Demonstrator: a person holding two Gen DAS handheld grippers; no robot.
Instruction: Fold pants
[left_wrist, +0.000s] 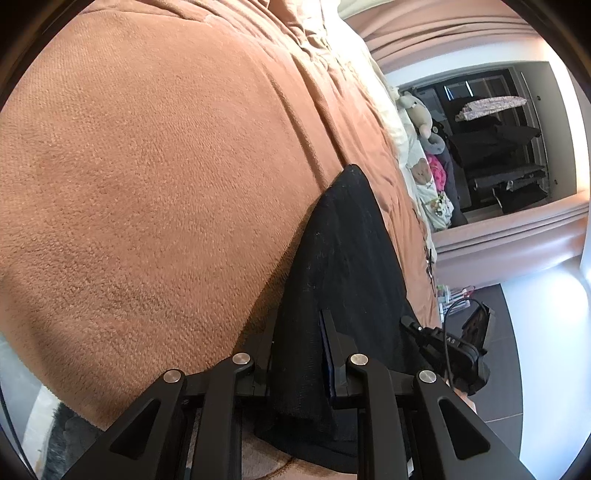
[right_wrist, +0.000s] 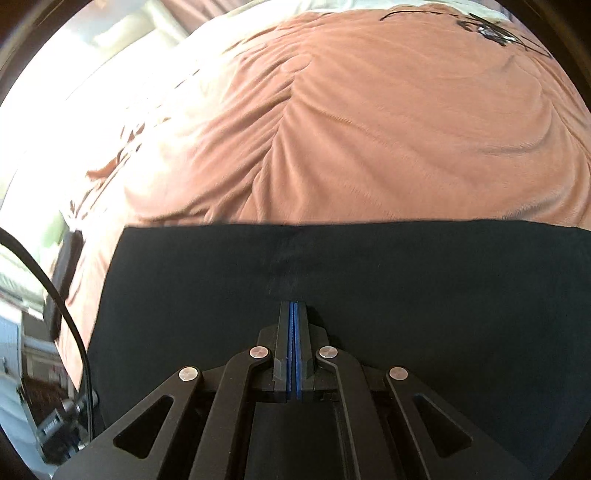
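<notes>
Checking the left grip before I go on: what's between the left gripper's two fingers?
In the left wrist view, a fold of the black pants lies between the left gripper's fingers, which close on it.

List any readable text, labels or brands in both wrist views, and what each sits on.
"AS": letters on the other tongs' black body, at the right edge of the left wrist view; any further lettering is hidden.
Black line print on the brown blanket: a drawing, no legible letters.
Right wrist view: nothing else readable.
</notes>
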